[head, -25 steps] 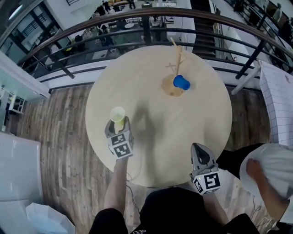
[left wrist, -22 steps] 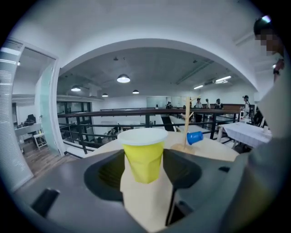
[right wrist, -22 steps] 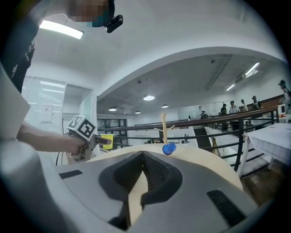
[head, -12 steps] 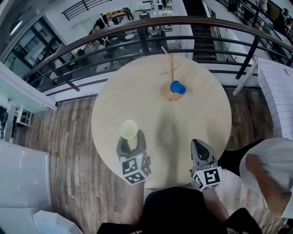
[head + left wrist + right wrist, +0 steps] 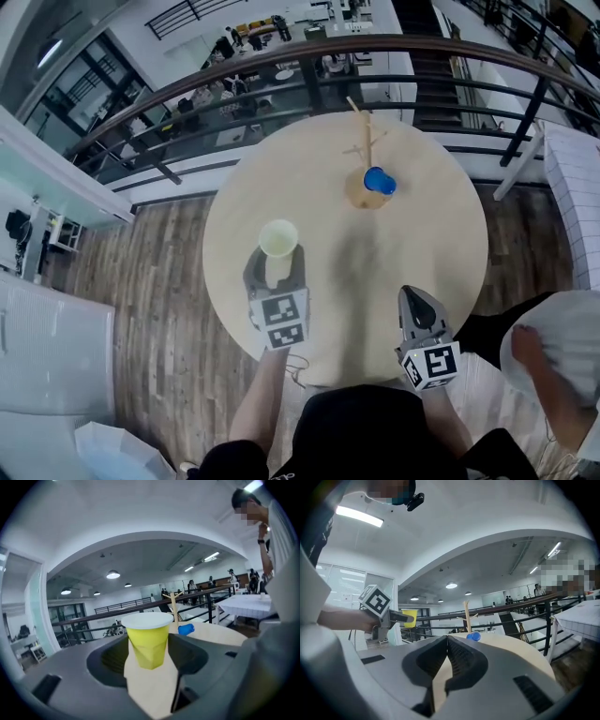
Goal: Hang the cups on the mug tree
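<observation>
Head view puts you partway through the job. The blue cup (image 5: pixel 379 180) is already at the mug tree (image 5: pixel 364 141) on the far side of the round surface (image 5: pixel 431 244), tipped on its side low against the trunk. You cannot tell from these pictures whether it hangs from a low peg or lies on the base.

The yellow cup (image 5: pixel 278 239) has yet to be hung. Your left gripper (image 5: pixel 277 267) holds it, fingers pressed on either side of its lower body, above the near left part of the surface and well apart from the tree. It stands upright, with its long axis vertical, the wide mouth up and the narrow base down between the fingers. To go on a peg it will likely need tipping over.

Your right gripper (image 5: pixel 419 314) waits at the near edge, fingers fully together with nothing between them.
</observation>
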A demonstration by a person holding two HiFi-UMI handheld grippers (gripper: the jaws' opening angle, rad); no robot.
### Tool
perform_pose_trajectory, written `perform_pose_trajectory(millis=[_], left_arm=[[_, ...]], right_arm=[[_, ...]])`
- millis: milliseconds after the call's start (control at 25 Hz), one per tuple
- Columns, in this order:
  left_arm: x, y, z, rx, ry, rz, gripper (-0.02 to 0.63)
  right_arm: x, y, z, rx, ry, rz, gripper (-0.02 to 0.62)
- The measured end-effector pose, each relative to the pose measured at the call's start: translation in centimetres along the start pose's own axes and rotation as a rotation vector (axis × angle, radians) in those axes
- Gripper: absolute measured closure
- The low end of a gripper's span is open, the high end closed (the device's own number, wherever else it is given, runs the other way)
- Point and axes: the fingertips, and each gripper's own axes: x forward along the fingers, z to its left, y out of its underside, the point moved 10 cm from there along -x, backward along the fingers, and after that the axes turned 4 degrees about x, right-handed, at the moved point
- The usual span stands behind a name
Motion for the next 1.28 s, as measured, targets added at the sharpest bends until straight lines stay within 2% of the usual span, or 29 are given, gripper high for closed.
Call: perform_pose_trajectory(millis=[280, 520, 640, 720, 840, 1040, 1200, 1280], left_arm=[[8.0, -3.8, -0.3, 0.285, -0.009, 0.058, 0.344], [15.4, -6.3, -3.5, 0.572, -0.031, 0.167, 0.344], [18.3, -6.8, -5.2, 0.693, -0.016, 0.225, 0.344], [20.1, -6.8, -6.3, 0.807, -0.029, 0.265, 0.344], [22.4, -6.7, -7.1, 1.004, -0.09, 0.305, 0.345], [23.9, -7.7, -9.3, 1.261, -0.147, 0.283, 0.345], [23.9, -8.5, -11.5, 1.475, -0.185, 0.22, 0.345], [24.2, -8.4, -13.0, 1.586, -0.198, 0.227, 0.345]], right_arm=[[-0.8, 0.7, -1.3, 0.017, 0.049, 0.001, 0.586], [-1.5, 0.8, -4.2, 0.03, 0.106, -0.012, 0.586], [-1.4, 0.7, -5.1, 0.026, 0.116, -0.018, 0.586], [-1.3, 0.6, -5.8, 0.026, 0.118, -0.018, 0.586], [-1.0, 0.6, -6.2, 0.029, 0.121, -0.019, 0.586], [-1.1, 1.1, -7.5, 0.045, 0.14, 0.0, 0.586], [-0.8, 1.4, -7.8, 0.057, 0.151, 0.003, 0.586], [-0.7, 1.4, -8.3, 0.058, 0.147, 0.001, 0.586]])
